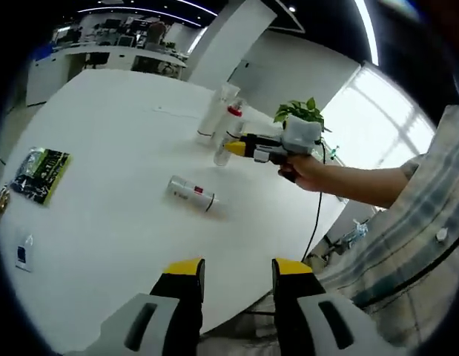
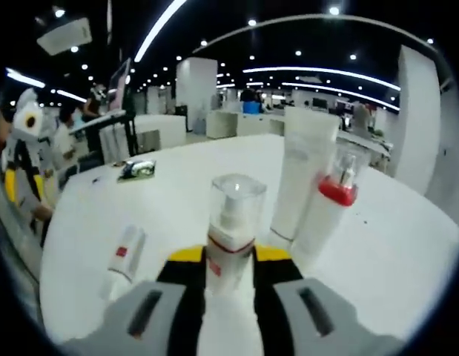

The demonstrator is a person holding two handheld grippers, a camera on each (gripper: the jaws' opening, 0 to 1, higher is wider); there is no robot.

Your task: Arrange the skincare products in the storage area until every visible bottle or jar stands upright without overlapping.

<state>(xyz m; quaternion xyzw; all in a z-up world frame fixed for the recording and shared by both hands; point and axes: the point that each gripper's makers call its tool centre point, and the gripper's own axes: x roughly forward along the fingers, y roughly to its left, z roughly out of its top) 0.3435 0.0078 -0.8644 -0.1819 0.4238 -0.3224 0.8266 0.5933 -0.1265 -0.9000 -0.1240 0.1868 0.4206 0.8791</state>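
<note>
The small clear-capped bottle (image 2: 230, 233) stands upright on the white table (image 2: 407, 252), clamped between the right gripper's (image 2: 229, 259) yellow-tipped jaws, which close against its sides just below a red band. In the left gripper view the same bottle (image 1: 223, 153) appears at the far side of the table (image 1: 103, 222), with the right gripper (image 1: 240, 147) reaching in from the right, a person's hand (image 1: 307, 170) around its handle and a plaid sleeve (image 1: 422, 215) behind.

Just beyond and to the right of the held bottle stand two more products, both upright — a tall white tube (image 2: 303, 174) resting on its cap, and beside it a white bottle with a red collar (image 2: 325, 215) and a clear cap. The two are very close together; I cannot tell whether they touch. In the left gripper view they stand as a tight group, the tube (image 1: 214, 115) to the left and the red-collared bottle (image 1: 233, 122) next to it.

One small bottle (image 1: 190, 193) lies on its side, well apart from the group and nearer the left gripper; in the right gripper view it (image 2: 124, 259) lies to the left of the jaws, showing a red label.

The left gripper (image 1: 236, 278) hangs above the near table edge, jaws parted with nothing between them.

A green packet (image 1: 40, 174) lies at the far left of the table, and a potted plant (image 1: 299, 115) stands behind the products.
</note>
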